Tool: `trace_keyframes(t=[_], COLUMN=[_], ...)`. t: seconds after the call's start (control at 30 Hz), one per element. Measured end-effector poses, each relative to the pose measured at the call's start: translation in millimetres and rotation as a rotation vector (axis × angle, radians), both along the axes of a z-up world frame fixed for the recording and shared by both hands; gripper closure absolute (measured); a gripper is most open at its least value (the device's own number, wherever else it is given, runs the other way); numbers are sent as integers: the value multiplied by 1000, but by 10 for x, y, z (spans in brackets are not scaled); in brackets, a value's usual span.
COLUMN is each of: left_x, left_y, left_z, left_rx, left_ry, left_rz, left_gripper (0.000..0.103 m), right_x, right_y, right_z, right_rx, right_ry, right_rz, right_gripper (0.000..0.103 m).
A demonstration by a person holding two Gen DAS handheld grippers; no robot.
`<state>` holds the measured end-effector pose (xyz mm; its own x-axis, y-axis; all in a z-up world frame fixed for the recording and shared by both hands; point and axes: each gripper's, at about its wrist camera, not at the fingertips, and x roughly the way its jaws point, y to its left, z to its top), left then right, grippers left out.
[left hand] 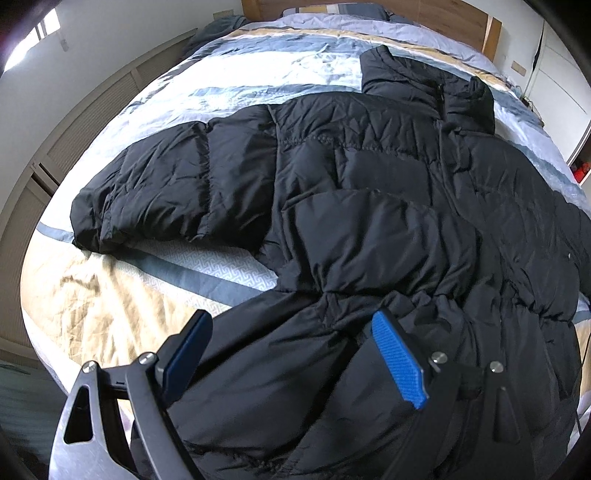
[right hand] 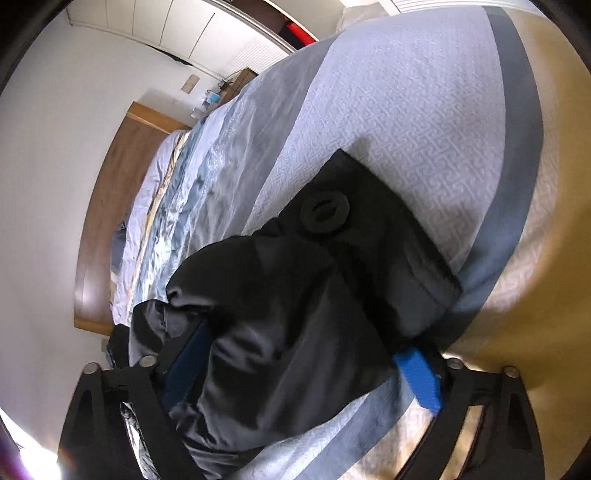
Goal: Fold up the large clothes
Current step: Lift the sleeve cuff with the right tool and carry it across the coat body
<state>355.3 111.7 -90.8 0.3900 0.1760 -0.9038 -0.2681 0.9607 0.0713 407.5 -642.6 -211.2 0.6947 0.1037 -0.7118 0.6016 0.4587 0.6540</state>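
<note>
Left gripper [left hand: 291, 354] straddles the black quilted puffer jacket's [left hand: 369, 192] hem, jaws apart; right gripper [right hand: 299, 369] seemingly clamps its buttoned cuff [right hand: 373, 236] for folding inward.

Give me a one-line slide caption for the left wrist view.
Left tool open over the hem of a black puffer jacket spread flat on a striped bedspread.

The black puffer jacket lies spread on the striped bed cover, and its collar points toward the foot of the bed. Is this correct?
Not quite. In the left wrist view the black puffer jacket does lie spread on the striped bed cover, but its collar points toward the wooden headboard, not the foot of the bed.
</note>
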Motion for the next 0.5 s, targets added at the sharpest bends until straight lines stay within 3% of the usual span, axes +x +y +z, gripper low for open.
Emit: trace_keyframes(t=[0.03,0.1,0.13,0.2,0.3,0.5], left_x=[1,-5,-8,-28,-57,-127], left_y=[-15,-65,-77,-105,-121,-104], left_z=[-4,-8,-7,6,31,98], left_rx=[2,3,3,0,-2,-9], left_ry=[3,5,4,1,-6,-28], left_rz=[-2,-10,-13,-18,-21,-10], left_gripper=[14,14,14,14,14,14], right_x=[18,73,110,139,133,109], right_y=[-1,-14,-19,-27,-25,135], right_z=[19,55,61,121,261,709], right_rx=[-21,-33,-35,-51,-71,-147], right_ry=[11,7,5,-8,-55,-160], right_rz=[13,30,35,44,60,132], right_gripper=[24,53,57,76,84,87])
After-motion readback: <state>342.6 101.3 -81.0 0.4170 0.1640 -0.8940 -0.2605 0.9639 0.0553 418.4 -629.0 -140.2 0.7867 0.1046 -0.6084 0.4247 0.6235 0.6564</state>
